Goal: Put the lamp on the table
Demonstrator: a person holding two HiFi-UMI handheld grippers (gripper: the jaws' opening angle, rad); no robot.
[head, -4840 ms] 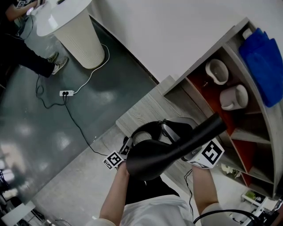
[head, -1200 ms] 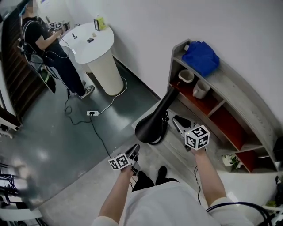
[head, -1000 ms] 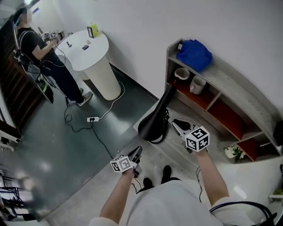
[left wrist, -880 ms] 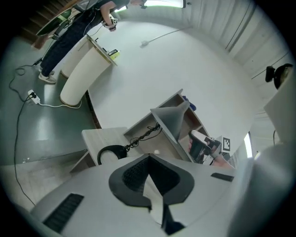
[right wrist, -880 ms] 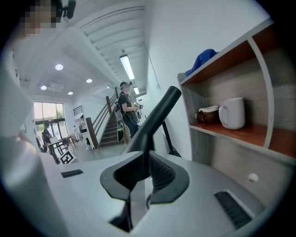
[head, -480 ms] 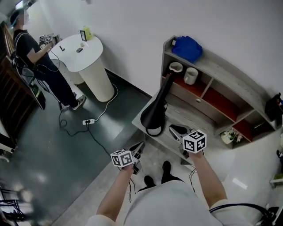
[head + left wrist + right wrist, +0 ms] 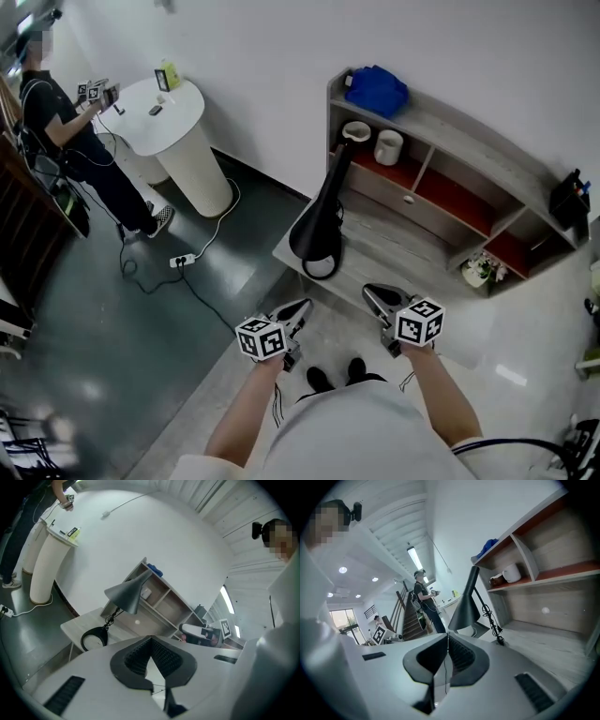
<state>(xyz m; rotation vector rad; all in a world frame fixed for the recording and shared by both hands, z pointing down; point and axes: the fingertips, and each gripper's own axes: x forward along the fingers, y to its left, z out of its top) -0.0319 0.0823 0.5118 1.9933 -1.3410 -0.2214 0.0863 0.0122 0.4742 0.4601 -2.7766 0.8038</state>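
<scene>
The black lamp (image 7: 319,220) stands upright on the low grey table (image 7: 403,248), its round base (image 7: 319,267) near the table's left front corner. Both grippers hang in front of the table, apart from the lamp. My left gripper (image 7: 300,307) is shut with nothing in it. My right gripper (image 7: 369,292) is closing, its pads meeting with nothing between them. In the left gripper view the lamp's shade (image 7: 125,595) and base (image 7: 93,639) sit beyond the jaws. In the right gripper view the shade (image 7: 464,606) and its coiled cord (image 7: 491,615) show ahead.
A shelf unit behind the table holds a blue cloth (image 7: 375,89) and two cups (image 7: 356,131). A small plant (image 7: 478,272) sits at its right end. At far left, a person (image 7: 56,122) stands by a white pedestal table (image 7: 178,131). A power strip (image 7: 178,260) and cable lie on the floor.
The lamp, carried between both grippers several seconds ago, now stands alone on the table. Both grippers have drawn back toward me, and the right jaws have come together.
</scene>
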